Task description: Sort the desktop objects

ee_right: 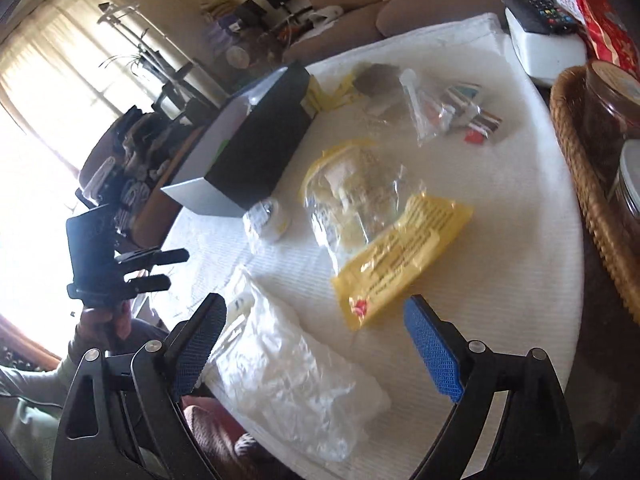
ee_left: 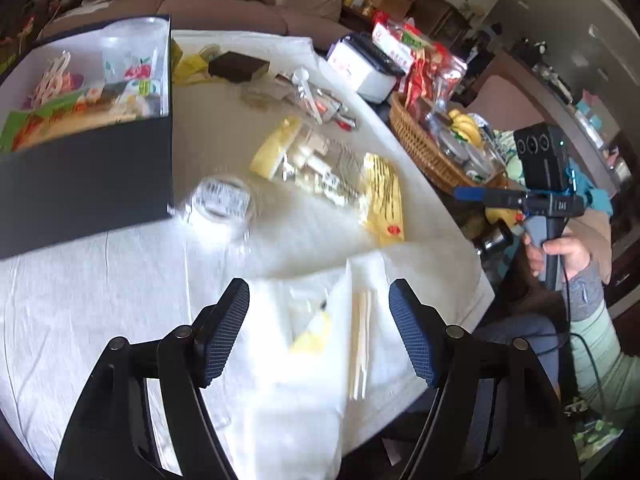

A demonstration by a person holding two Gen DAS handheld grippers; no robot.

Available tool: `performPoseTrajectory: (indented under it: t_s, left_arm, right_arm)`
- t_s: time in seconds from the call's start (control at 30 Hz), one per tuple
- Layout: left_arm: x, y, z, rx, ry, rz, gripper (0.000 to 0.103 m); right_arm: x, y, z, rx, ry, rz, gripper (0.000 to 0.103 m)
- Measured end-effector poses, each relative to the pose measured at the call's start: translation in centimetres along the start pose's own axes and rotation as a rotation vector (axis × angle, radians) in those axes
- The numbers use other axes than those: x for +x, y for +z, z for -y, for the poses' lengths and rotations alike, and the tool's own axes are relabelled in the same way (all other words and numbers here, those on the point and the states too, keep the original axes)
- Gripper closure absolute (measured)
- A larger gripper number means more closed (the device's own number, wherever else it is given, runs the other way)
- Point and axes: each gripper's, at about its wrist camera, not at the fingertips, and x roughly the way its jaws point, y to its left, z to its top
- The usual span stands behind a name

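Observation:
My left gripper (ee_left: 319, 332) is open above a white plastic bag (ee_left: 304, 360) holding chopsticks (ee_left: 360, 344) at the table's near edge. The bag also shows in the right wrist view (ee_right: 296, 380), between the open jaws of my right gripper (ee_right: 316, 348), which holds nothing. A clear bag with yellow ends (ee_left: 332, 176) lies mid-table; it also shows in the right wrist view (ee_right: 380, 224). A small clear tub (ee_left: 220, 204) sits by the dark box (ee_left: 88, 176), which holds several sorted items. My left gripper is also seen from the right wrist (ee_right: 168, 270).
A wicker basket (ee_left: 420, 144) with bananas and jars stands at the table's right edge. A white device (ee_left: 368, 68), a brown block (ee_left: 240, 66) and a clear bag of small packets (ee_right: 452, 112) lie at the back. A white cloth (ee_left: 100, 280) covers the table.

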Motion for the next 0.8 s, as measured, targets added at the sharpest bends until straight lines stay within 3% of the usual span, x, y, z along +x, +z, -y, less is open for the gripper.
performPoseTrajectory:
  t_s: [0.17, 0.23, 0.3, 0.33, 0.43, 0.53, 0.6, 0.63, 0.7, 0.73, 0.8]
  left_arm:
    - [-0.3, -5.9, 2.0, 0.027, 0.099, -0.045, 0.032]
    - [-0.2, -7.6, 2.3, 0.038, 0.176, -0.054, 0.032]
    - [0.0, -8.7, 2.1, 0.027, 0.2, -0.058, 0.032]
    - [0.1, -8.7, 1.9, 0.02, 0.195, -0.058, 0.032]
    - [0.5, -9.3, 1.5, 0.017, 0.221, -0.064, 0.032]
    - [1.3, -9.6, 0.8, 0.01, 0.247, -0.065, 0.032]
    - [1.8, -9.5, 0.1, -0.018, 0.242, -0.061, 0.036]
    - [2.0, -9.5, -0.3, -0.036, 0.239, -0.061, 0.041]
    - [2.2, -9.4, -1.0, -0.067, 0.236, -0.06, 0.061]
    - [2.2, -9.2, -1.3, -0.083, 0.232, -0.057, 0.064]
    - [1.9, -9.0, -2.0, -0.114, 0.206, -0.043, 0.068]
  right_arm:
    - [0.7, -3.1, -4.6, -0.068, -0.008, -0.027, 0.01]
    - [2.2, -4.1, -6.6, -0.114, -0.084, -0.07, 0.01]
    - [2.9, -4.7, -7.3, -0.106, -0.164, -0.075, 0.01]
    - [2.9, -4.9, -7.5, -0.091, -0.158, -0.057, 0.01]
    - [3.1, -5.5, -8.8, -0.064, 0.004, -0.012, 0.01]
    - [5.0, -6.1, -11.4, -0.128, 0.012, -0.043, 0.01]
    - [7.1, -6.5, -12.6, -0.161, -0.011, -0.073, 0.012]
    - [8.1, -6.7, -13.0, -0.166, -0.02, -0.083, 0.02]
    - [10.1, -6.9, -13.2, -0.152, -0.052, -0.098, 0.036]
    - [11.2, -7.0, -12.9, -0.126, -0.073, -0.109, 0.042]
    - [13.1, -7.1, -11.8, -0.067, -0.112, -0.126, 0.043]
